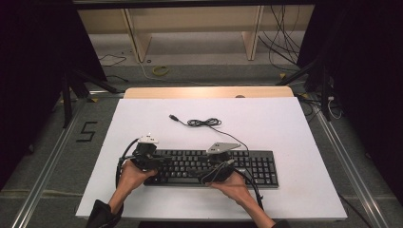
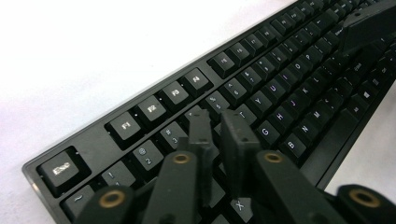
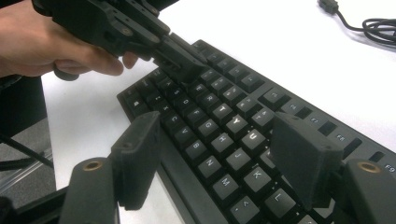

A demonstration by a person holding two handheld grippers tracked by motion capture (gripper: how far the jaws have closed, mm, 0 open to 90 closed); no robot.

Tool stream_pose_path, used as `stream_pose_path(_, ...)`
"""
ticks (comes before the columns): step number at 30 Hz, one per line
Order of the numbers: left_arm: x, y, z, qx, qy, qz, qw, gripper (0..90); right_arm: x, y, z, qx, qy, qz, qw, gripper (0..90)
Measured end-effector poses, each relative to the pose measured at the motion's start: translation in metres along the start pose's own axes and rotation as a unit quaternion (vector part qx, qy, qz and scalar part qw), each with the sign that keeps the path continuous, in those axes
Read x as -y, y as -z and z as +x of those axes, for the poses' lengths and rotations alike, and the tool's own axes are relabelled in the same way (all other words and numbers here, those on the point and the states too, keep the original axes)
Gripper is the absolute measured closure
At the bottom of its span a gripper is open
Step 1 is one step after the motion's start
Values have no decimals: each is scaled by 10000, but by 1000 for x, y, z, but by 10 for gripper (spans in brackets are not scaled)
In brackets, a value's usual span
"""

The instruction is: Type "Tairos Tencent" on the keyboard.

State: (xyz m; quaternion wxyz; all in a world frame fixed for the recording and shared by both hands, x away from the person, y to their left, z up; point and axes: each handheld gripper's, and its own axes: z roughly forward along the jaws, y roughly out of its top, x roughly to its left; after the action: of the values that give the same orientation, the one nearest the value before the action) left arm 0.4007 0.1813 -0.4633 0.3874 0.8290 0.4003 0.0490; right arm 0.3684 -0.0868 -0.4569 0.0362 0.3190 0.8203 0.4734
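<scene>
White tabletop (image 1: 142,114) carries a black keyboard (image 1: 256,166) near its 6 o'clock edge, with the cable (image 1: 204,122) coiled at 12 o'clock of it. Step in hand appears to be key pressing. Left gripper (image 2: 219,119) has jaws nearly closed, grasping nothing, tips down on the keys around R and T. Right gripper (image 3: 219,154) hovers spread wide over the home-row letters, holding nothing. Next move likely calls for a controlled downward press on one key.
</scene>
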Motion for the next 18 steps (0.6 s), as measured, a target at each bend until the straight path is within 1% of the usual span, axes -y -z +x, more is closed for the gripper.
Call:
stream_pose_path(1, 0, -1, -1, 18, 21, 5, 10000, 848, 0, 0, 0, -6, 9, 4, 10000, 346)
stream_pose_path(7, 0, -5, -1, 24, -34, 108, 9999, 886, 0, 0, 0, -10, 21, 3, 10000, 346)
stream_pose_path(18, 0, -9, 0, -32, -58, 222, 9997, 889, 1, 0, 0, -3, 18, 1, 10000, 346)
